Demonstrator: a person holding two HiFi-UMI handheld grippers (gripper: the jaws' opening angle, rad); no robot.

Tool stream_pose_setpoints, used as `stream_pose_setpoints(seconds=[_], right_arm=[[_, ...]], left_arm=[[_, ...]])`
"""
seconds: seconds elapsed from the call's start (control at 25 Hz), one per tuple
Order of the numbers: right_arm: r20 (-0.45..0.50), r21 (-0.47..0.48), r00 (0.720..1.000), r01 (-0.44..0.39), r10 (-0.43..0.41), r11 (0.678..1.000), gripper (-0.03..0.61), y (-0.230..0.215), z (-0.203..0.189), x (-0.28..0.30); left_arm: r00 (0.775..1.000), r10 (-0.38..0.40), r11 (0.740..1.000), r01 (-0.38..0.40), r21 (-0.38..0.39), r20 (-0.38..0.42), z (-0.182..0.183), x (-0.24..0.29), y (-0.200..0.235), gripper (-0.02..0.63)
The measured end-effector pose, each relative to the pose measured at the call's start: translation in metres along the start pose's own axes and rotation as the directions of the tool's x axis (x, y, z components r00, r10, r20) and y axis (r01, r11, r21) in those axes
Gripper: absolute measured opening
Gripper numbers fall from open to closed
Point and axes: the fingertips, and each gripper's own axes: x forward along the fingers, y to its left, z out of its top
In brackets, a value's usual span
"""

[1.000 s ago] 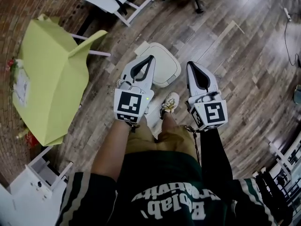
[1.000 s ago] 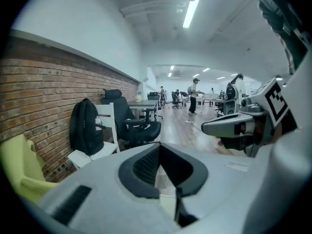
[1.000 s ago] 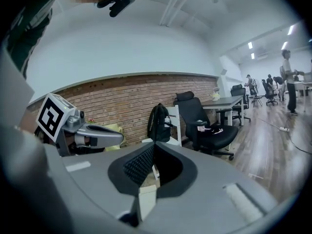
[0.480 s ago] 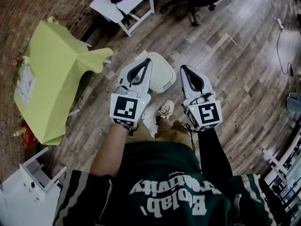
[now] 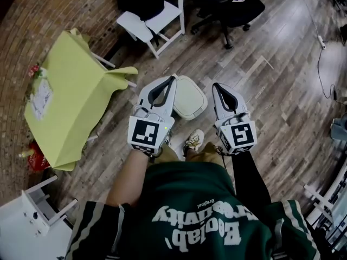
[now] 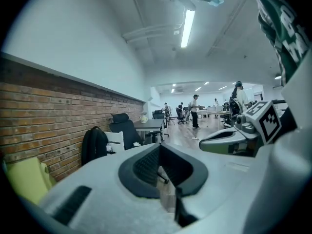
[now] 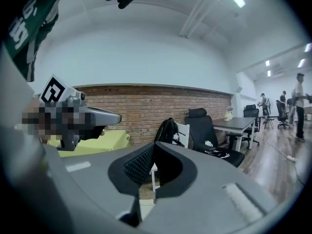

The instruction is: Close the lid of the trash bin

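The white trash bin (image 5: pixel 188 97) stands on the wood floor in the head view with its lid down flat. My left gripper (image 5: pixel 173 78) is held above the bin's left edge, jaws shut and empty. My right gripper (image 5: pixel 214 85) hovers just right of the bin, also shut with nothing in it. Both point away from me, nearly level. In the left gripper view the jaws (image 6: pixel 159 144) meet at the tip against the room, and the right gripper (image 6: pixel 229 140) shows beside them. The right gripper view has shut jaws (image 7: pixel 153 143) too. The bin is in neither gripper view.
A table under a yellow-green cloth (image 5: pixel 70 102) stands at the left by the brick wall. Behind the bin are a white chair (image 5: pixel 149 20) and a black office chair (image 5: pixel 227 4). White furniture (image 5: pixel 27 221) sits at lower left. My shoe (image 5: pixel 192 138) is just behind the bin.
Both grippers have risen, staying shut and side by side. The bin looks smaller and farther below them. Its lid stays down throughout.
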Motion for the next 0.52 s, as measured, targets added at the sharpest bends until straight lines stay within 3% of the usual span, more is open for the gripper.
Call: stream_pose_setpoints(seconds=[0.52], right_arm=[[0.022,-0.053,0.999,-0.027,0.029,0.998,0.014,0.02,0.03,-0.003]], left_arm=[[0.998,0.031,0.999,-0.032,0.015,0.047,0.025,-0.028,0.019,0.0]])
